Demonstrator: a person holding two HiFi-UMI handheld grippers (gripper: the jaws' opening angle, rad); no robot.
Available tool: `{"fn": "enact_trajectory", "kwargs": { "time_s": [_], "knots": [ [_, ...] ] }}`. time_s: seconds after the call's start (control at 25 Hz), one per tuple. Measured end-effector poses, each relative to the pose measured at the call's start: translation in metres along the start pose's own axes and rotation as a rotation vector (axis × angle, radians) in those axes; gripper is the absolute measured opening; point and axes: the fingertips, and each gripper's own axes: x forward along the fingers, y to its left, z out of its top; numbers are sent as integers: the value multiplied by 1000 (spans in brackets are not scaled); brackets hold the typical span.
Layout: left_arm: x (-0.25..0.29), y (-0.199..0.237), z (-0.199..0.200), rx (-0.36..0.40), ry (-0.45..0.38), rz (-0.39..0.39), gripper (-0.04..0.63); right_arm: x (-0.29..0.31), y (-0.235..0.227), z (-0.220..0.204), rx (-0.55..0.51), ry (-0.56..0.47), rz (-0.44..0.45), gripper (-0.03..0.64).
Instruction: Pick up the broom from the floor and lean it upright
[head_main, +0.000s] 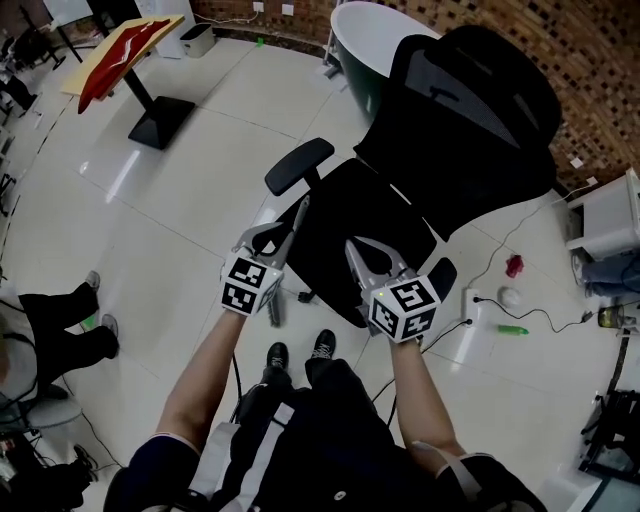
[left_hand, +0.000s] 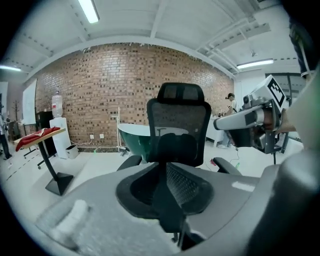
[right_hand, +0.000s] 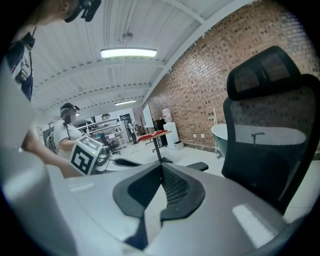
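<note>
L tongs (head_main: 300, 208) + R tongs (head_main: 353, 248) closed, empty; no broom in view.
Prob light, stiff; grab mid-handle.

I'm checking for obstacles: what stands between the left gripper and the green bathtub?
The black office chair stands before the bathtub, as the left gripper view shows.

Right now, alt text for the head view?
Seen from steeply above, a person holds the left gripper and right gripper, both empty, in front of a black office chair on a pale tiled floor. A red-topped stand is at upper left, a power strip at right; no broom can be made out.
</note>
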Motion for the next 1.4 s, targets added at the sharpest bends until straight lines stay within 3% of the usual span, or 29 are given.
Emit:
{"fn": "enact_trajectory", "kwargs": {
  "time_s": [0.12, 0.36, 0.52, 0.96, 1.4],
  "knots": [
    [-30, -13, 11, -19, -49, -38, 2, -7, 23, 13, -17, -27, -28, 3],
    [-82, -41, 32, -89, -125, -143, 2, -23, 68, 29, -62, -92, -77, 3],
    [-115, -49, 47, -109, -180, -164, 2, -32, 100, 37, -98, -131, -70, 3],
    [-156, -59, 69, -41, -233, -204, 2, -46, 137, 49, -114, -195, -77, 2],
    [-159, -54, 65, -41, -227, -219, 2, -44, 142, 59, -126, -210, -96, 2]
  ]
}}
